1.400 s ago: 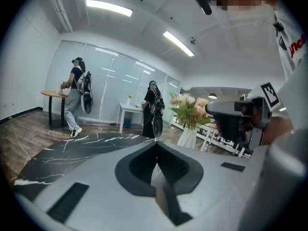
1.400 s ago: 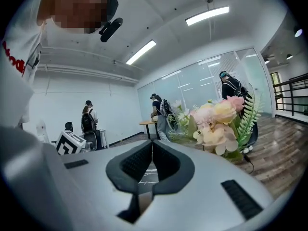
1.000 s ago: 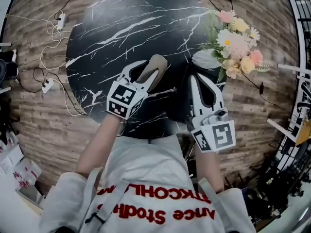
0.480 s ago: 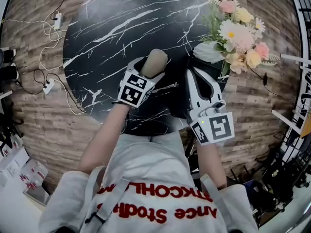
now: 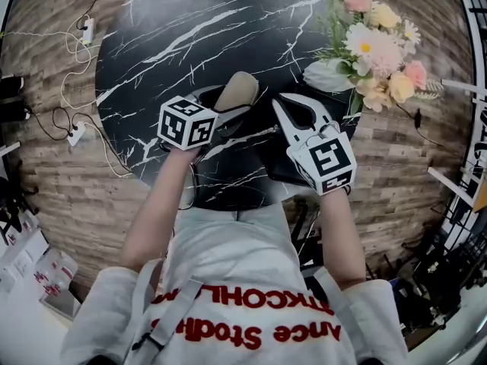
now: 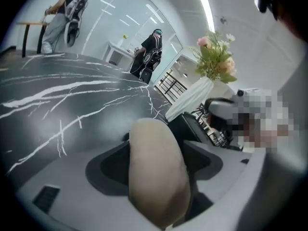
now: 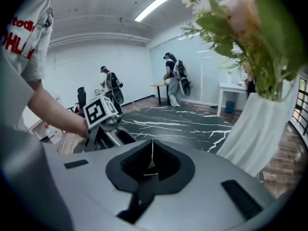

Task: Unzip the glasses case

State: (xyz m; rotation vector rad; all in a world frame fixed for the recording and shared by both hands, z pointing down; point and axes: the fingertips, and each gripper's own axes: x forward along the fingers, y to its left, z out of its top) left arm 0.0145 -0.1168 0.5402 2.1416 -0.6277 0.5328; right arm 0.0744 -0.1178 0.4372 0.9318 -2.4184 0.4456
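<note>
A beige oval glasses case (image 5: 239, 90) lies on the round black marble table (image 5: 183, 36). My left gripper (image 5: 222, 106) has its jaws wide around the near end of the case; the far end sticks out beyond them. In the left gripper view the case (image 6: 156, 172) fills the gap between the jaws of my left gripper (image 6: 156, 148). My right gripper (image 5: 284, 103) is shut with nothing in it, just right of the case and pointing toward it. In the right gripper view the jaws of my right gripper (image 7: 152, 150) meet in a thin line, and my left gripper (image 7: 103, 124) shows beyond them.
A white vase (image 5: 323, 74) of pink and cream flowers (image 5: 377, 44) stands at the table's right edge, close to my right gripper. A dark flat object (image 5: 300, 162) lies under that gripper. Cables and power strips (image 5: 76, 131) trail over the brick-pattern floor at left.
Both grippers have sunk toward the table. The left one spread its jaws and slid around the case's near end. The right one swung left, closer to the case.
</note>
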